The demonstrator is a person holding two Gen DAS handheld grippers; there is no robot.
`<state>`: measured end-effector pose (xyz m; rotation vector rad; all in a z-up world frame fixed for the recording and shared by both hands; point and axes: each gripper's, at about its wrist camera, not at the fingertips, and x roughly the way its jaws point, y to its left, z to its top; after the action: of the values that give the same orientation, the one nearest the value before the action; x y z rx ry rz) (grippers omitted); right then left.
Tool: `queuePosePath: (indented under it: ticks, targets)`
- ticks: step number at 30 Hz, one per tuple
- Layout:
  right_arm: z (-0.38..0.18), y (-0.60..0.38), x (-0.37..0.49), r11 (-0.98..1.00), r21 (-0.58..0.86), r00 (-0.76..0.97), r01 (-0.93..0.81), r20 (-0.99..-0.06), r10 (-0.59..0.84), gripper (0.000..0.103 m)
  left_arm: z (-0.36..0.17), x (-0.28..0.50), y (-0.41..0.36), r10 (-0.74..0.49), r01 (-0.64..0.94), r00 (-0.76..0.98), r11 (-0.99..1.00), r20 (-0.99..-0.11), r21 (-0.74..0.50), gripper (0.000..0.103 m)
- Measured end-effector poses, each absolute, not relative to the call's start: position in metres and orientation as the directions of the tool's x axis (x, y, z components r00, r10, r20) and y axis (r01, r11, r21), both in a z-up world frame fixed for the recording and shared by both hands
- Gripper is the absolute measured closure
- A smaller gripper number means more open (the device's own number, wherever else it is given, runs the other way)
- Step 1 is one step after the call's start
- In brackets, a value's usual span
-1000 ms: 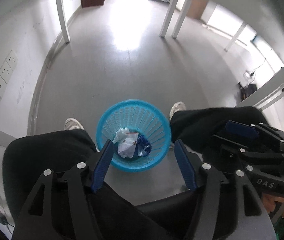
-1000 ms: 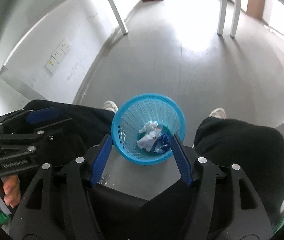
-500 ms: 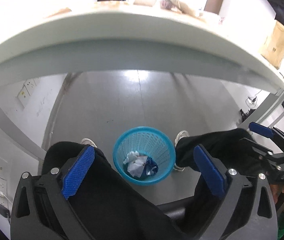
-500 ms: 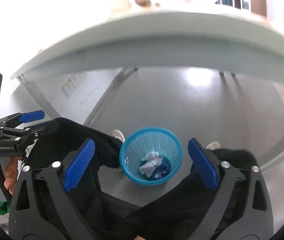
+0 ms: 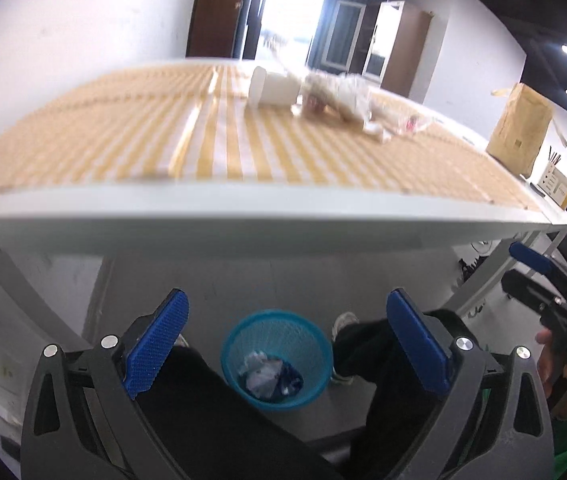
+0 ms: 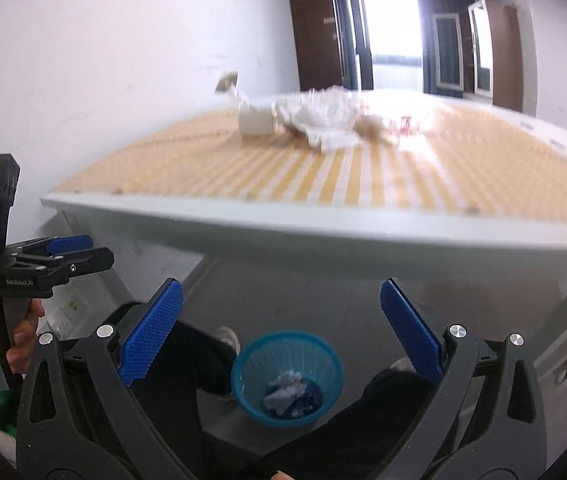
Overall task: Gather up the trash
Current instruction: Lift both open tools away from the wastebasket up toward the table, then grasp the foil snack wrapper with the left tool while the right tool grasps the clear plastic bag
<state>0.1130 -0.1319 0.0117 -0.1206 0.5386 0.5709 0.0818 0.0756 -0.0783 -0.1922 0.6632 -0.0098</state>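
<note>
Left gripper and right gripper both spread wide, empty, right's jaws just finished opening. Trash pile on tabletop, well ahead; blue bin on floor below.

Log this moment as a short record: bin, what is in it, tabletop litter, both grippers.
bin: round blue plastic mesh basket on the floor between the person's feet
bin contents: crumpled white paper and a dark blue wrapper
tabletop litter: white cup on its side, crumpled wrappers and tissue, blurred
left gripper: open, empty
right gripper: open, empty
</note>
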Motion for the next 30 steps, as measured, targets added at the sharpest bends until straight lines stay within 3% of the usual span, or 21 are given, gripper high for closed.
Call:
queuePosePath:
  ticks: [4, 18, 30]
  targets:
    - [0.032, -0.126, 0.127, 0.839, 0.029, 0.725, -0.544, -0.487, 0.487, 0.009, -0.057, 0.090, 0.081, -0.052, -0.061, 0.824, 0.982, -0.565, -0.179, 0.006]
    - [0.078, -0.099, 0.197, 0.837, 0.043, 0.723, -0.546, -0.480, 0.496, 0.009, -0.018, 0.153, 0.104, -0.065, -0.090, 0.848, 0.961, -0.526, -0.263, 0.007]
    - [0.095, -0.070, 0.281, 0.839, 0.046, 0.697, -0.542, -0.534, 0.479, 0.012, 0.002, 0.223, 0.122, -0.075, -0.105, 0.851, 0.945, -0.520, -0.309, 0.010]
